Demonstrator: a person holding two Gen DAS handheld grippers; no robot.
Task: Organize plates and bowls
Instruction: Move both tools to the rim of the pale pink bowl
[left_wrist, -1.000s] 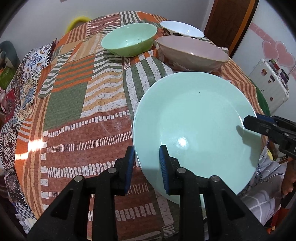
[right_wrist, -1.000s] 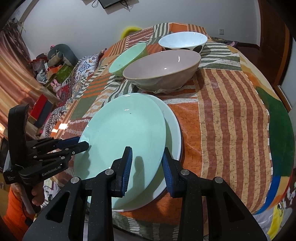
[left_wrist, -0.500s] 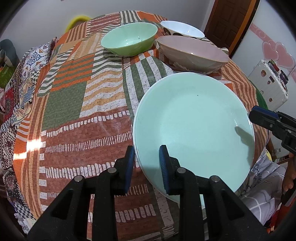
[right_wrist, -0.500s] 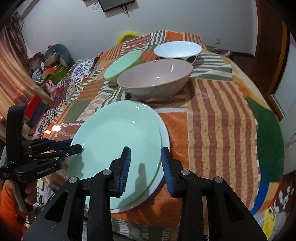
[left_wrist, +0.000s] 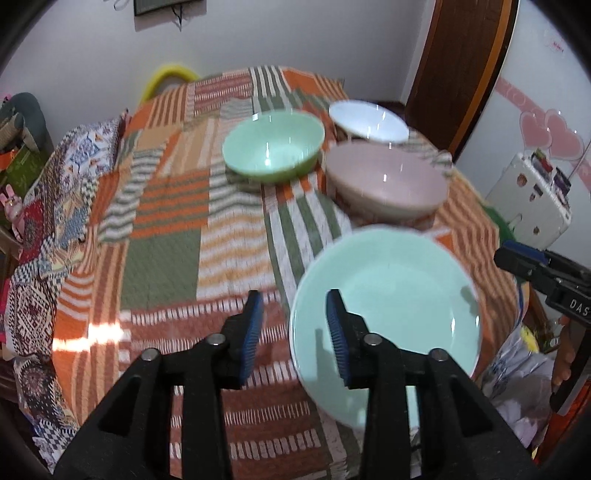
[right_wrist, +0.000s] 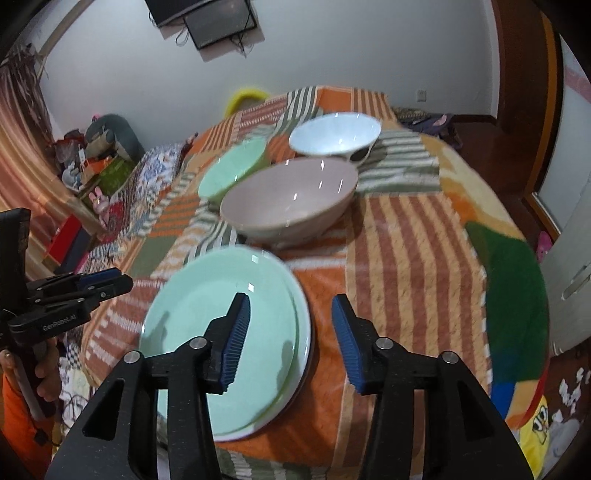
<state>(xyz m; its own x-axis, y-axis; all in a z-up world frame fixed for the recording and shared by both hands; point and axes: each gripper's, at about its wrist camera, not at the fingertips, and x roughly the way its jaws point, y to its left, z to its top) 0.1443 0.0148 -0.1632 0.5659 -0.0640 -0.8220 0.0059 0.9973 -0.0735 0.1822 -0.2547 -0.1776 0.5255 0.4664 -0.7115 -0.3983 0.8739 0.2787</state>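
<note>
Two stacked mint plates (right_wrist: 207, 314) on patchwork cloth (right_wrist: 406, 258), glossy, left gripper (left_wrist: 294, 326) & right gripper (right_wrist: 290, 343) just opened, empty

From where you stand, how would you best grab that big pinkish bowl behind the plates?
Probably by its rim. The pink bowl sits upright with a wide, thin, flaring edge, so one finger can go inside and one outside. Its right side faces bare tablecloth; the green bowl crowds its left, the white bowl sits behind and the stacked plates lie in front. The open right gripper is nearer.
</note>
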